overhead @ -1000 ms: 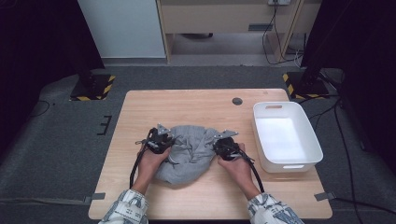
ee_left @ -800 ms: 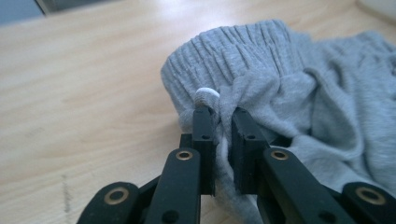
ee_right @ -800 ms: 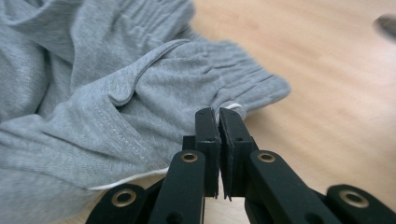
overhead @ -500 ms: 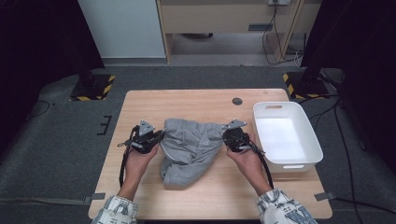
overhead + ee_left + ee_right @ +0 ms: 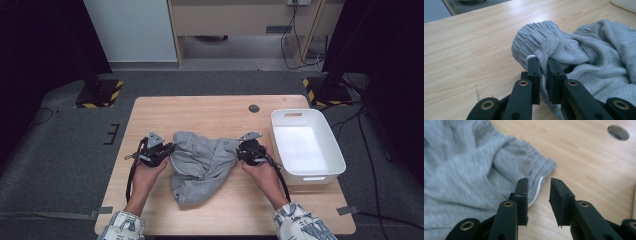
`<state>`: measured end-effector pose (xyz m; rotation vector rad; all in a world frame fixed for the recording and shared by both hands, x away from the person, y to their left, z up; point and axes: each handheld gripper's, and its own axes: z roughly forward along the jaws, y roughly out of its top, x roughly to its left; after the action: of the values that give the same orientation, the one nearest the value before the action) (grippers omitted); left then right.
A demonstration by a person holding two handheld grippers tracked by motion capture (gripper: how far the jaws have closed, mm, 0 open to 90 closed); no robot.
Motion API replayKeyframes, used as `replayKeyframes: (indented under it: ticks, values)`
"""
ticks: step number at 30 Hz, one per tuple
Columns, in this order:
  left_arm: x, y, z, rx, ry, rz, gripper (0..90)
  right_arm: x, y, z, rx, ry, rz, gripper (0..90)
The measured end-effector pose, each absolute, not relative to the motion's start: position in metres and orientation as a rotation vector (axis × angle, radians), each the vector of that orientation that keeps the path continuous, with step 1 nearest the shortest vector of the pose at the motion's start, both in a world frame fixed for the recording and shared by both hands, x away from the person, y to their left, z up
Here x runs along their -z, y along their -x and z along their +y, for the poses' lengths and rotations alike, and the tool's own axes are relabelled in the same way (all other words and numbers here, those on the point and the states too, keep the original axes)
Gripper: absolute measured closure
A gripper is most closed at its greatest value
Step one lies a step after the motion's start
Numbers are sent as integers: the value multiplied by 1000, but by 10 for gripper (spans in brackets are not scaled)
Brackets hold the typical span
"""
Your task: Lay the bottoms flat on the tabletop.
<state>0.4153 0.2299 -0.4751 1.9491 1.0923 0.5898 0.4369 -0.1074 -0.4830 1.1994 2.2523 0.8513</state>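
The surface (image 5: 210,112) under me is pale wood, standing on grey carpet, with a light cabinet panel and a wooden desk frame behind its far edge and black-and-yellow striped feet on the floor off both far corners. A round grommet hole (image 5: 254,108) sits near the far edge, right of the middle. Along the right edge rests a white plastic bin (image 5: 330,150) with a handle slot in its far wall; my right gripper (image 5: 248,150) hovers just beside its near left corner. Nothing lies between my two grippers except the grey sweatshirt (image 5: 200,162), which is spread across the middle of the surface, bunched and wrinkled, with a fold trailing towards the near edge. Its ribbed cuff (image 5: 534,41) humps up just beyond my left gripper (image 5: 156,150), whose jaws are clamped tight on a fold of the grey cloth. My right jaws have just been opening; they now stand apart over bare wood, the sweatshirt's ribbed hem and a white cord lying just beside the left jaw, not pinched.
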Motion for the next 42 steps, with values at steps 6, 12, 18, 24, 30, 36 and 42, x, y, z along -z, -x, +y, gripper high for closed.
replayKeyframes:
  ticks: [6,12,18,24,30,36,42]
  values:
    - [473,-413,229,-579,-1928,1087,826,473,-441,-91,-943,-1185,2279,637]
    - [469,-412,227,-570,-1911,1078,827,474,-453,-72,-1053,-1201,2292,540]
    - [466,-412,226,-563,-1894,1067,830,490,-461,-61,-1062,-1265,2297,492]
    - [465,-413,227,-573,-1893,1064,834,499,-457,-59,-1055,-1239,2329,835]
    - [460,-414,228,-619,-1880,1067,841,492,-451,-70,-1067,-1233,2304,866]
    - [451,-412,249,-690,-1791,1109,846,466,-442,-88,-1141,-1192,2232,867]
    - [468,-419,258,-665,-1846,1158,845,486,-430,-91,-1030,-1160,2326,867]
